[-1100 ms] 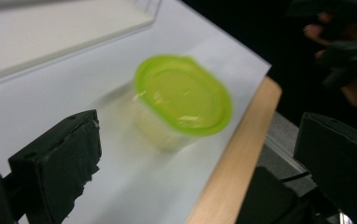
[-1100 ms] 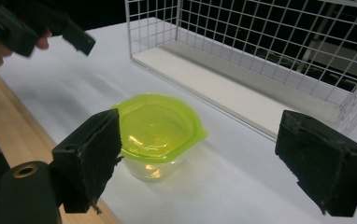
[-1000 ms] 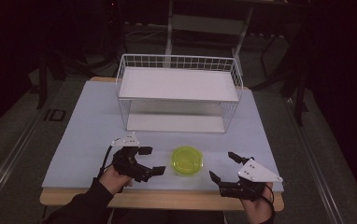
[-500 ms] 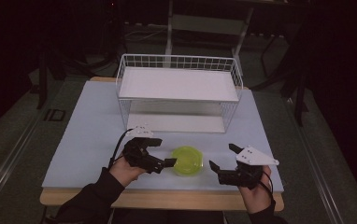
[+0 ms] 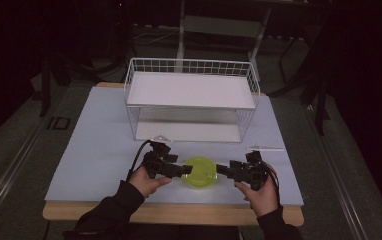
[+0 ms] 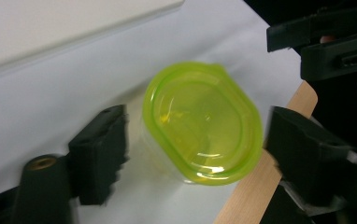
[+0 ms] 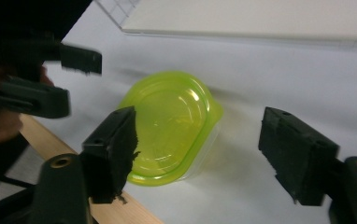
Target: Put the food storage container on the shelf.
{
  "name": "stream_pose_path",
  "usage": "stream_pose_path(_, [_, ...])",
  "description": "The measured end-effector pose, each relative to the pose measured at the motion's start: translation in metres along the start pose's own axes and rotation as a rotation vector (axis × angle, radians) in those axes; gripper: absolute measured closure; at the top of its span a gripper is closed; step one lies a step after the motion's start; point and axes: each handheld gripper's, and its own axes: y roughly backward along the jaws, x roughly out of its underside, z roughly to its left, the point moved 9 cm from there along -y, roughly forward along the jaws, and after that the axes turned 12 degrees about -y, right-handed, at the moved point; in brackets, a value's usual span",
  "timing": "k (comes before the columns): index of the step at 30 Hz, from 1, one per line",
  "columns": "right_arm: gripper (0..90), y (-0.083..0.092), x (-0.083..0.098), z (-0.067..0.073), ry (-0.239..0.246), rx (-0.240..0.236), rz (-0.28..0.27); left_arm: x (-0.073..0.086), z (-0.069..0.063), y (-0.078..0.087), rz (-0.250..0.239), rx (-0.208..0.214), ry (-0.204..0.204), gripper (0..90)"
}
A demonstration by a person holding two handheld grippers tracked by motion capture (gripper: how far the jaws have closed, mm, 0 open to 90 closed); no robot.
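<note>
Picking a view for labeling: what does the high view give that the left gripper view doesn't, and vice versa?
High view alone: the whole white wire rack, the full table, both forearms, and the two tongs flanking the container from left and right. Left gripper view alone: close detail of the lid's raised rim and tab, with its own open jaws straddling it. Shared: the green-lidded container near the table's wooden front edge.

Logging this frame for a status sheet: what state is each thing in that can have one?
Green-lidded container: lid on, upright on the table, not gripped.
Left gripper: jaws open, either side of the container.
Right gripper: jaws open, at the container.
Wire shelf rack: upright, both shelves bare.
</note>
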Motion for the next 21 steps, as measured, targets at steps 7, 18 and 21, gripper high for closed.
stream_pose_path(7, [47.8,-0.019,0.009,-0.011,-0.156,-0.008,0.103,0.015,0.012,-0.012,0.027,0.034,0.145,37.9])
stream_pose_path(18, [71.1,-0.033,0.019,-0.013,-0.216,-0.015,0.163,0.022,0.007,-0.021,0.072,0.065,0.175,66.2])
stream_pose_path(21, [74.8,-0.032,0.022,-0.009,-0.203,-0.024,0.165,0.024,0.003,-0.021,0.093,0.067,0.188,69.8])
